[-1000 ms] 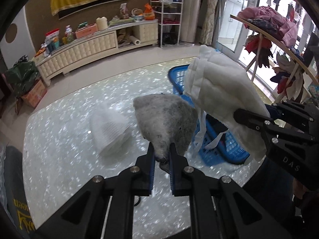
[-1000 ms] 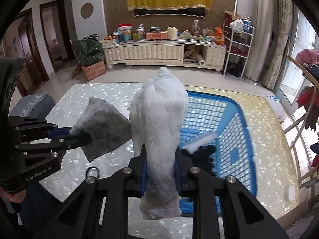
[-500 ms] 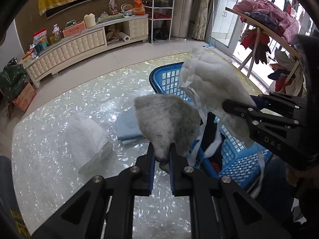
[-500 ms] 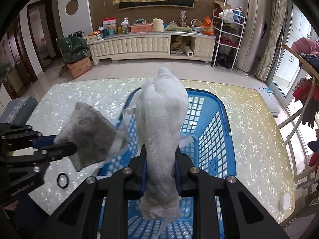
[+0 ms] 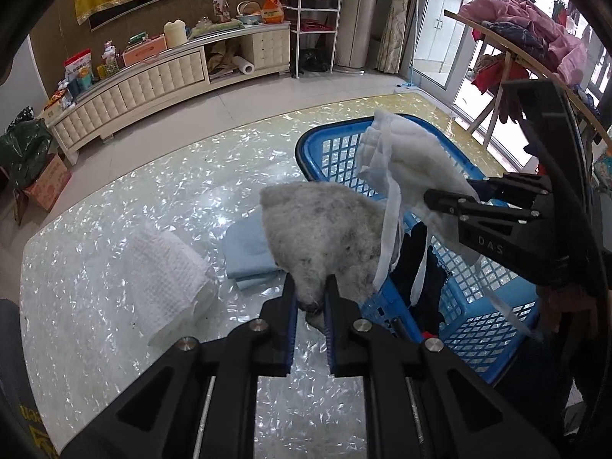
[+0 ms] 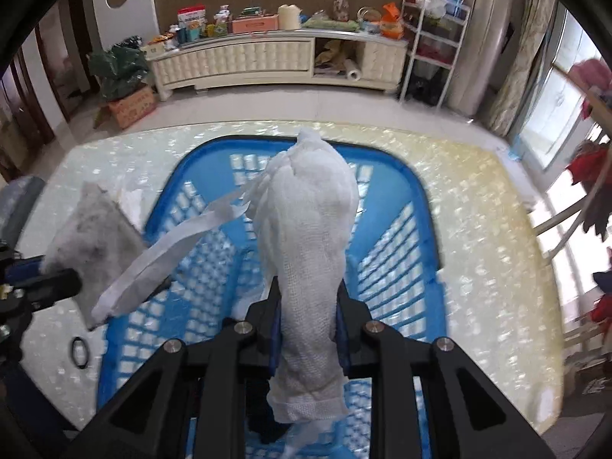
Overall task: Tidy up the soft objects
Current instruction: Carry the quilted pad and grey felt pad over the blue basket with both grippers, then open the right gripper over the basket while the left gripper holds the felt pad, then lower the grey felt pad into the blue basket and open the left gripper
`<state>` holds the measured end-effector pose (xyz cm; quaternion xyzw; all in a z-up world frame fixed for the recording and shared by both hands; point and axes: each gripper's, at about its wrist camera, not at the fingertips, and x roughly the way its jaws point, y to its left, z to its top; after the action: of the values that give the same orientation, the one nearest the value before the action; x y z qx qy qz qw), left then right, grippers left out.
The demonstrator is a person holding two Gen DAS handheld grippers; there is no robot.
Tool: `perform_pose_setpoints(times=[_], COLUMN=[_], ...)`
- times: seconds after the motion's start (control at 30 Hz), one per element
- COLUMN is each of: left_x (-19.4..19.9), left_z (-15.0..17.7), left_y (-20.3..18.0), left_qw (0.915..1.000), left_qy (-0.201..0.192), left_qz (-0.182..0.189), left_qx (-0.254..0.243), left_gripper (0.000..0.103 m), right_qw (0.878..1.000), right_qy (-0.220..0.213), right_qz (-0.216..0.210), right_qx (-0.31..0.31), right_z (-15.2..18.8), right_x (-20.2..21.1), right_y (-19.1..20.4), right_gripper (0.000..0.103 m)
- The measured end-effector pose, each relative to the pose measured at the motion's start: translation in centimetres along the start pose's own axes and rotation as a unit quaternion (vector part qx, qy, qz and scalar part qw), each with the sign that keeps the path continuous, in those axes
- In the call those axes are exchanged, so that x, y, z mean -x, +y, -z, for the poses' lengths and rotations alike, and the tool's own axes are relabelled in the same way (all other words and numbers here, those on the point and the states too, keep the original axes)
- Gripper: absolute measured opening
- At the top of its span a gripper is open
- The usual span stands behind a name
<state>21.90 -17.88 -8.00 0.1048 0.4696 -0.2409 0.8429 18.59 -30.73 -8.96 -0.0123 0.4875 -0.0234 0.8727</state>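
Starting from the left side of the table (image 5: 95,344), a folded white waffle-weave towel (image 5: 164,271) lies flat on the shiny surface, and just beside it, to the right, lies a folded light blue cloth (image 5: 244,252). These two look already put in order, though I cannot say if they must go anywhere else. A small black ring (image 6: 79,350) also rests on the table near the basket's left wall.

In the middle, the left gripper (image 5: 310,306) has its fingers pressed on the lower corner of a grey fuzzy cloth (image 5: 325,237). This cloth is lifted off the table and hangs close to the left rim of the blue plastic basket (image 5: 489,348), not yet over its inside.

Further right, the right gripper (image 6: 308,325) pinches a white gauze cloth (image 6: 306,252) around its middle, so the cloth stands up between the fingers. It is held above the open basket, and its long white strips (image 6: 168,256) trail to the left, reaching toward the grey cloth. Inside the basket I see some dark garments (image 5: 424,267) and a little red thing, so part of the sorting seems finished.

My judgement is that the task is about in the middle: two cloths are in the air and must still be released, most likely into the basket, and the two folded pieces on the table may remain to be handled.
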Motion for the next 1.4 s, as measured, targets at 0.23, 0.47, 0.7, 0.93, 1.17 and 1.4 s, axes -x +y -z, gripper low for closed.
perform_pose_setpoints(times=[0.23, 0.47, 0.7, 0.93, 1.17, 1.4], left_x=[0.3, 1.3, 2.7, 3.7, 3.4, 1.5], left_z=[0.3, 0.5, 0.7, 0.5, -0.2, -1.0], left_y=[0.1, -0.4, -1.9, -3.8, -6.1, -8.3], left_qw=[1.0000, 1.0000, 0.9997, 0.9992, 0.9983, 0.9974], left_qy=[0.001, -0.008, -0.019, -0.026, -0.023, -0.007], left_qz=[-0.002, 0.002, 0.006, 0.008, 0.007, 0.017], left_qx=[0.001, -0.001, -0.011, -0.031, -0.053, -0.070], left_gripper=[0.011, 0.011, 0.011, 0.011, 0.011, 0.011], right_qw=[1.000, 0.999, 0.999, 0.998, 0.997, 0.995], right_qy=[-0.007, -0.031, -0.047, -0.057, -0.066, -0.069], right_qz=[0.028, 0.027, 0.011, 0.006, 0.009, 0.019], right_qx=[0.005, -0.001, -0.016, -0.026, -0.048, -0.071], right_z=[0.4, 0.8, 2.0, 3.2, 4.1, 5.5], right_x=[0.9, 3.0, 5.0, 6.5, 7.2, 7.8], right_y=[0.7, 0.7, 0.1, -0.6, -2.5, -4.1], right_gripper=[0.060, 0.088, 0.099, 0.102, 0.102, 0.102])
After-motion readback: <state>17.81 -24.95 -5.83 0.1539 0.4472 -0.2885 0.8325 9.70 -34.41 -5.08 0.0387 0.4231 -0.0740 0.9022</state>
